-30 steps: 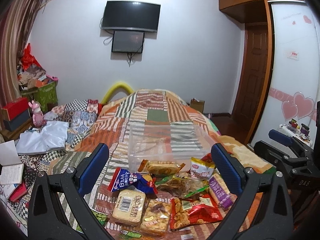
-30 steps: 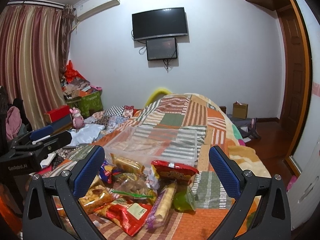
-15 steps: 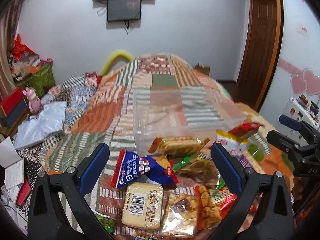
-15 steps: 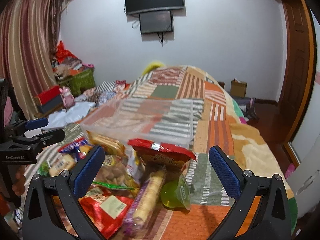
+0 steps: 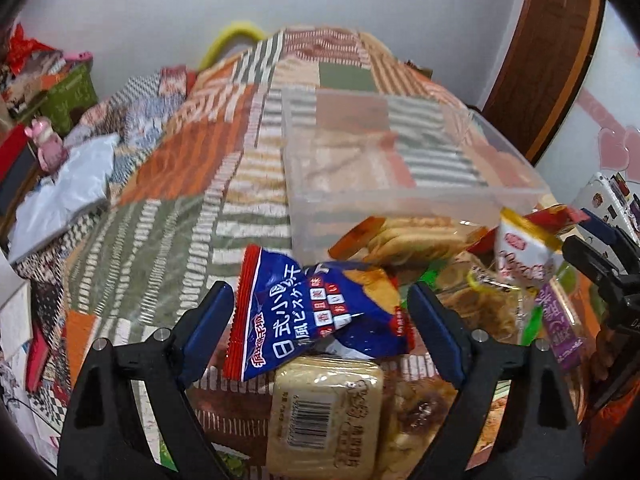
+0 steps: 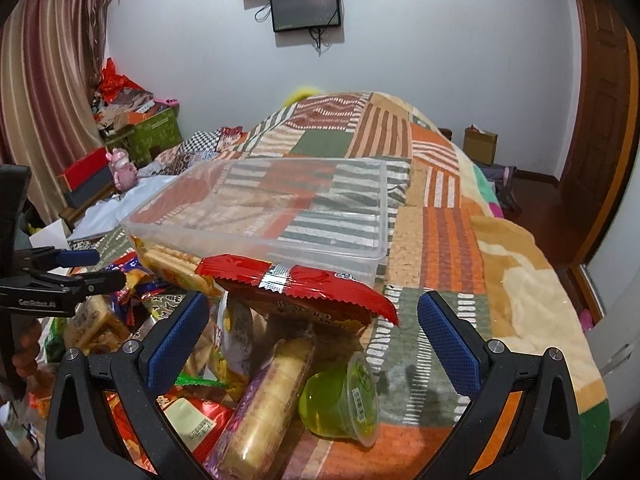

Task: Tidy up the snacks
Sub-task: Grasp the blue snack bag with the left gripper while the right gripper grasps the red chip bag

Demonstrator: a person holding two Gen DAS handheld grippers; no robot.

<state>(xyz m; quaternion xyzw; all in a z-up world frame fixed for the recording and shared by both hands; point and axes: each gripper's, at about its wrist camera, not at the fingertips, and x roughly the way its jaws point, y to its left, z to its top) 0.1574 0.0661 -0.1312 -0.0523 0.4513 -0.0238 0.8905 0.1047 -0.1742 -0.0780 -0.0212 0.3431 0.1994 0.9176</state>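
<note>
Left hand-held gripper [image 5: 320, 320] — nose-down, astride blue packet [image 5: 320, 312]

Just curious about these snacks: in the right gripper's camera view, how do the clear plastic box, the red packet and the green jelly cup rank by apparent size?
1. Clear box, largest, though farthest.
2. Red packet.
3. Green jelly cup, smallest, though nearest the camera.

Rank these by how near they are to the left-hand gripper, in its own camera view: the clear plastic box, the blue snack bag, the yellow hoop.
1. Blue snack bag: between the open fingers of the left gripper.
2. Clear plastic box: just beyond the snack pile, mid-bed.
3. Yellow hoop: at the bed's far end, by the wall.
</note>
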